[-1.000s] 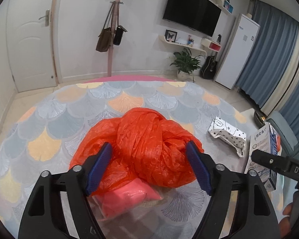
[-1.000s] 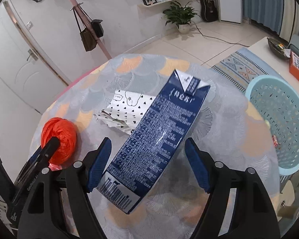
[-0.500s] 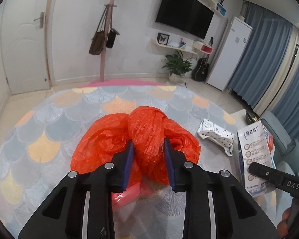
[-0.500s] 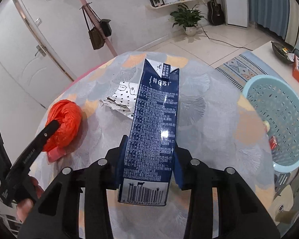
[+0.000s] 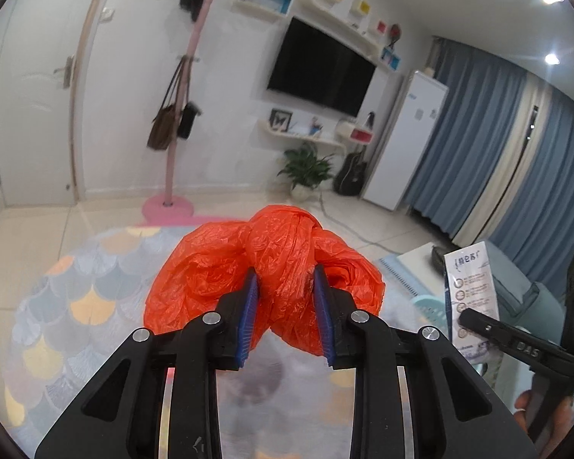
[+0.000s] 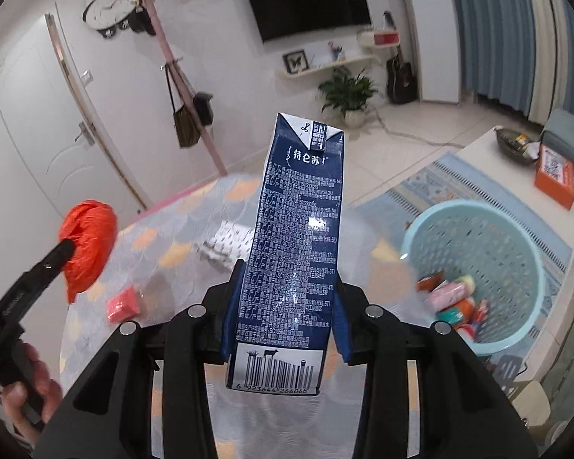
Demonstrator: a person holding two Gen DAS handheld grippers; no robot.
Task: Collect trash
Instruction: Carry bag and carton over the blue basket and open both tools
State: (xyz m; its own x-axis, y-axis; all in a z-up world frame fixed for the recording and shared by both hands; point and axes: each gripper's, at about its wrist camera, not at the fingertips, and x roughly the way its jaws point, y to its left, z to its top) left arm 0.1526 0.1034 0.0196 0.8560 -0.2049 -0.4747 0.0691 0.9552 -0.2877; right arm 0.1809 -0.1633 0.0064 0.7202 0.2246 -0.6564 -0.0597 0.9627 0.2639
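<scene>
While the left gripper pinches a crinkled orange plastic bag in its blue pads, held above the scale-patterned table, "DAS" shows on the other tool. Right view: the right gripper clamps a navy milk carton, barcode 6923644266066, beside the perforated pale-blue basket.

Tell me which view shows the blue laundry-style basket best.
The right wrist view: the light blue basket shows nearly whole, with wrappers lying inside. The left wrist view catches only a sliver of its rim, beside the milk carton.
</scene>
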